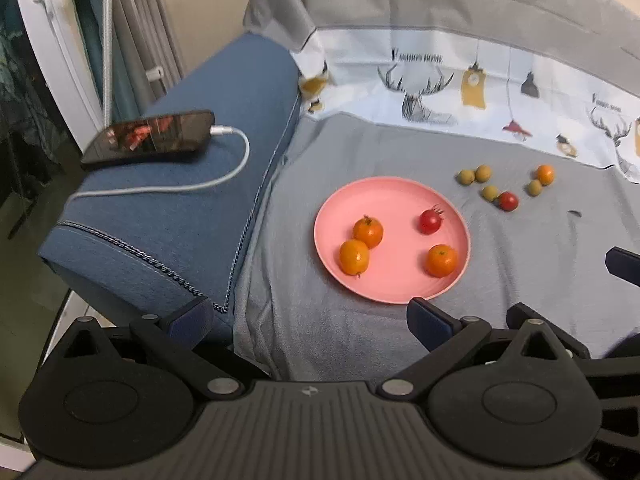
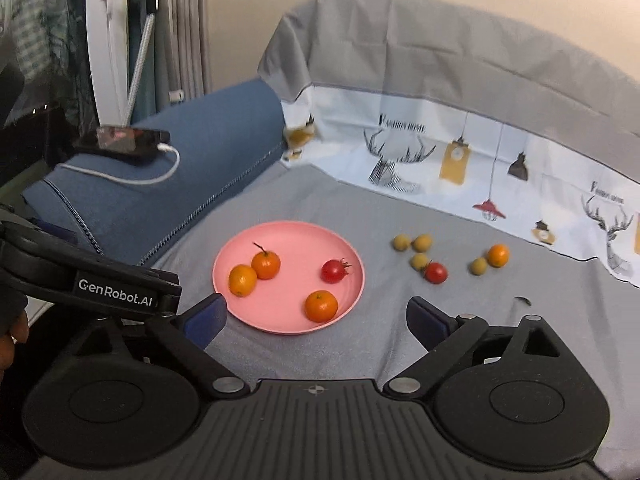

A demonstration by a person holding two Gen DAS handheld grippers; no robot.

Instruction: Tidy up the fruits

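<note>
A pink plate [image 1: 400, 196] [image 2: 296, 236] lies on the grey sheet and holds three small oranges [image 1: 368, 232] [image 2: 265, 265] and one red tomato [image 1: 430, 221] [image 2: 333, 271]. To its right on the sheet lie several small green-yellow fruits [image 1: 466, 177] [image 2: 401, 242], a red tomato [image 1: 508, 201] [image 2: 435, 273] and an orange [image 1: 545, 174] [image 2: 497, 255]. My left gripper [image 1: 310, 322] is open and empty, just short of the plate's near edge. My right gripper [image 2: 316, 318] is open and empty, at the plate's near rim.
A blue sofa arm [image 1: 192, 216] [image 2: 192, 160] at the left carries a phone [image 1: 148, 139] [image 2: 124, 140] on a white charging cable [image 1: 236, 168]. A patterned sheet [image 1: 460, 84] [image 2: 460, 152] covers the backrest. The left gripper's body [image 2: 80, 276] shows at the left of the right wrist view.
</note>
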